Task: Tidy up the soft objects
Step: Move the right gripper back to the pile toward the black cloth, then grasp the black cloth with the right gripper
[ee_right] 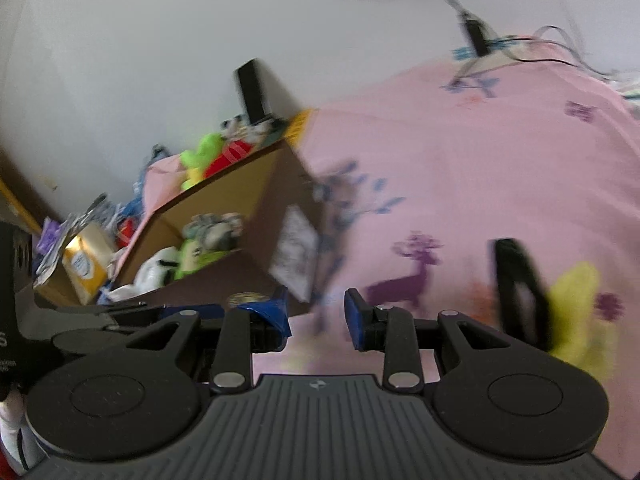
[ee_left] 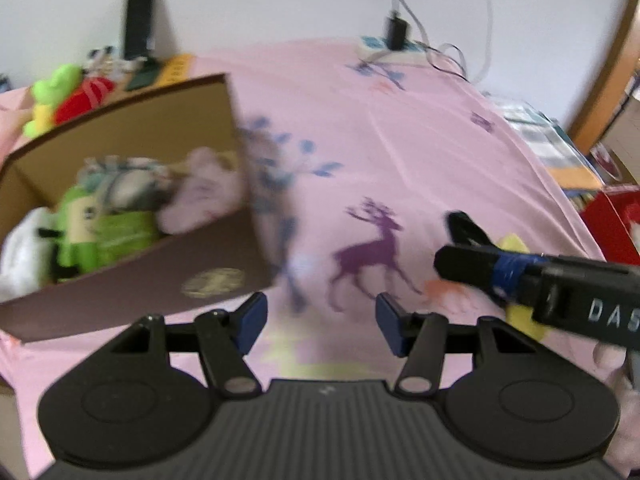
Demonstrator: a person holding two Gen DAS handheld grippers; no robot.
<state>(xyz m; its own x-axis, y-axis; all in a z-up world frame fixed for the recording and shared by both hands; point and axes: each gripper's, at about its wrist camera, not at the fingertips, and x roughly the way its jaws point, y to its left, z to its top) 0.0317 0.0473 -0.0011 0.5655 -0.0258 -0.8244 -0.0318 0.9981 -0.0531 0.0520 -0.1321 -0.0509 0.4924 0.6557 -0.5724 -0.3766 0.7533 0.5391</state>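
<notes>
Cardboard box stands on the bed, which has a pink sheet printed with deer, and I take this box as the landmark. Inside the box soft toys already lie together: a green one, a white one beside it at the near corner, a grey-patterned one behind, and a pale pink one against the right wall of the box. They are packed there probably because the box is the collecting place for the task. Behind the box, near the wall, a lime green toy and a red toy are still outside.

The left hand-held gripper hangs just in front of the box's right corner, its jaws wide apart and nothing between them. The right hand-held gripper is well to the right of the box, over the sheet, with jaws at a narrower gap and also empty. In the right wrist view a yellow soft thing lies on the sheet far right of the box, partly behind a black finger; the picture is blurred, so what it is I cannot say surely. It seems the next thing to collect.
</notes>
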